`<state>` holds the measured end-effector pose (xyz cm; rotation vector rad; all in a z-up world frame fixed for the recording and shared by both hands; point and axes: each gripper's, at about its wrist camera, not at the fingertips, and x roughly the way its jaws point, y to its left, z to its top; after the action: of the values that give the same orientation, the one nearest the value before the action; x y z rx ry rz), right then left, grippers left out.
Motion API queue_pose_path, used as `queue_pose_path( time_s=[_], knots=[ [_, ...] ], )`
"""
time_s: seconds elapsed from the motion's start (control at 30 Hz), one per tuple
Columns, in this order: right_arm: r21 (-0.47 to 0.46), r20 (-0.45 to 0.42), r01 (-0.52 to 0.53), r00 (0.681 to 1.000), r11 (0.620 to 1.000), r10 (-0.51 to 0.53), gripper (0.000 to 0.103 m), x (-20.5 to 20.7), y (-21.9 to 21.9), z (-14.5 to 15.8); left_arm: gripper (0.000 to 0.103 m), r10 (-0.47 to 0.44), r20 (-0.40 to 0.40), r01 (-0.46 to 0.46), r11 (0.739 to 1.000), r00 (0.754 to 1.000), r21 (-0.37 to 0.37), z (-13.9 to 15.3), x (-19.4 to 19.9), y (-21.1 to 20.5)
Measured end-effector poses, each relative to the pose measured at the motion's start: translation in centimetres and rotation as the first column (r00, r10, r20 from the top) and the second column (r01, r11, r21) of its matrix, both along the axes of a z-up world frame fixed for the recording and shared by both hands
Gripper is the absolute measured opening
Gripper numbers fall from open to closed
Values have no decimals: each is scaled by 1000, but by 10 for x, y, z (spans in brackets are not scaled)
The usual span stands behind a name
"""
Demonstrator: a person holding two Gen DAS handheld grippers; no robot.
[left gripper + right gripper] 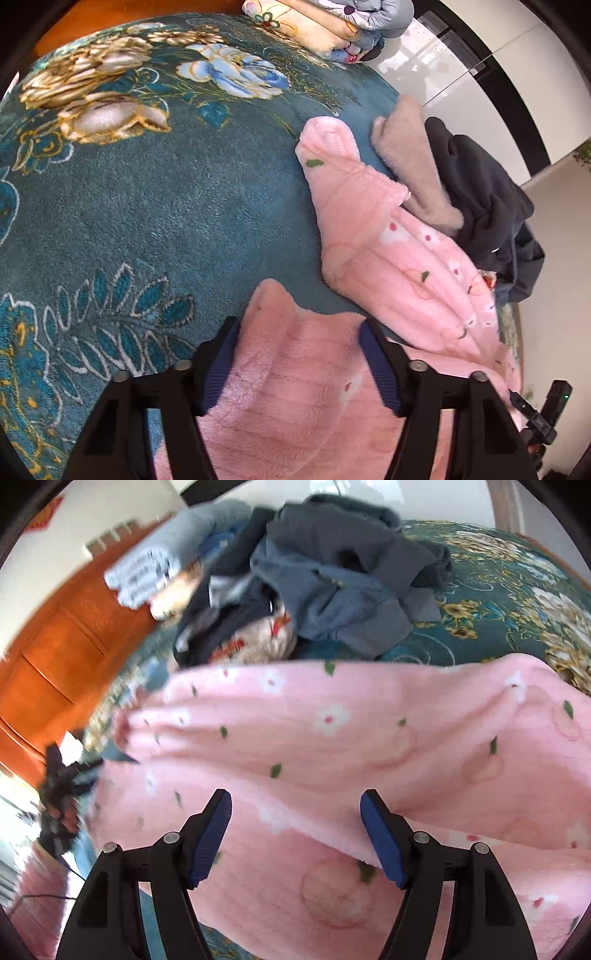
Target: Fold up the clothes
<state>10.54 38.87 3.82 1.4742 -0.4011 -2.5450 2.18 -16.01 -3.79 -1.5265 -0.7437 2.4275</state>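
A pink fleece garment [391, 258] with white flowers and green leaves lies on the teal floral bedspread [147, 206]. In the left wrist view my left gripper [299, 328] is open, its jaws spread wide over a pink flap of the garment. In the right wrist view the same pink garment [332, 731] fills the lower frame, bunched in folds. My right gripper [295, 805] is open above it, with fabric between the blue pads [210, 838] but not pinched.
A beige fleece piece [413, 166] and dark clothes [487, 199] lie beside the pink garment. A heap of grey and dark clothes [332, 576] sits behind it. Folded quilts [325, 22] are at the bed's far edge. An orange wooden door [55, 657] stands left.
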Motion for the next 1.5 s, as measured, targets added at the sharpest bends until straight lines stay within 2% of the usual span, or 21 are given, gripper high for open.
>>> queue_pose_path(
  time_s=[0.1,0.13,0.17,0.23,0.3,0.4,0.47,0.53,0.6,0.63,0.7,0.8,0.87,0.97,1.03,1.13,1.27,1.3,1.37,1.43,1.5],
  knots=[
    [90,35,-20,999,996,17,72,-3,-15,-9,25,-9,-1,9,1000,1000,-27,1,3,3],
    [114,45,-24,999,993,19,60,-3,-19,-11,23,-12,-1,12,999,1000,-35,2,4,4],
    [140,55,-26,998,990,18,37,-4,-23,-13,19,-16,-2,16,999,1000,-42,2,4,5],
    [189,74,0,997,982,-14,10,-4,-24,-15,15,-17,-26,16,998,1000,-61,8,6,8],
    [154,55,18,998,988,-26,6,-1,-20,-7,13,-2,-62,-3,998,998,-67,20,6,8],
    [107,-27,50,998,993,-48,5,4,-14,22,13,29,-216,-28,1000,976,9,63,9,2],
    [99,-134,77,989,992,-63,5,12,-11,58,13,28,-363,-17,999,931,35,105,16,-2],
    [76,-265,86,962,993,-63,5,28,-10,98,13,16,-483,-1,999,875,32,141,29,-5],
    [97,-342,70,939,993,-33,5,44,-18,119,15,4,-539,6,1000,843,17,155,41,-13],
    [117,-364,61,931,991,-15,5,52,-23,126,16,1,-545,8,1000,839,13,153,46,-17],
    [152,-369,28,929,988,30,5,65,-36,126,18,14,-490,-10,1000,872,10,127,56,-28],
    [169,-288,-44,953,985,92,5,84,-55,88,14,86,-362,-74,996,928,45,77,74,-49],
    [167,-217,-77,970,983,113,5,97,-64,60,13,150,-285,-121,986,947,116,47,88,-68],
    [126,-130,-100,985,987,117,5,112,-70,25,14,235,-223,-186,957,946,221,19,116,-86],
    [115,-107,-98,988,989,110,5,120,-71,12,16,278,-188,-221,936,942,274,5,134,-94],
    [97,-87,-78,992,992,86,6,126,-70,5,34,293,-144,-241,923,945,300,-1,143,-94],
    [93,-90,-63,993,994,71,8,131,-69,9,43,259,-129,-194,905,957,380,3,146,-78],
    [88,-100,-61,993,994,70,10,134,-68,12,48,251,-130,-181,899,959,398,7,143,-74],
    [62,-129,-52,990,997,60,32,139,-64,21,60,240,-108,-178,897,965,404,11,131,-64],
    [23,-160,-35,986,999,38,45,147,-56,30,63,238,-81,-189,900,968,393,13,117,-56],
    [-17,-185,-4,983,1000,1,46,157,-43,39,63,257,-49,-222,904,965,365,10,104,-51]
  ],
)
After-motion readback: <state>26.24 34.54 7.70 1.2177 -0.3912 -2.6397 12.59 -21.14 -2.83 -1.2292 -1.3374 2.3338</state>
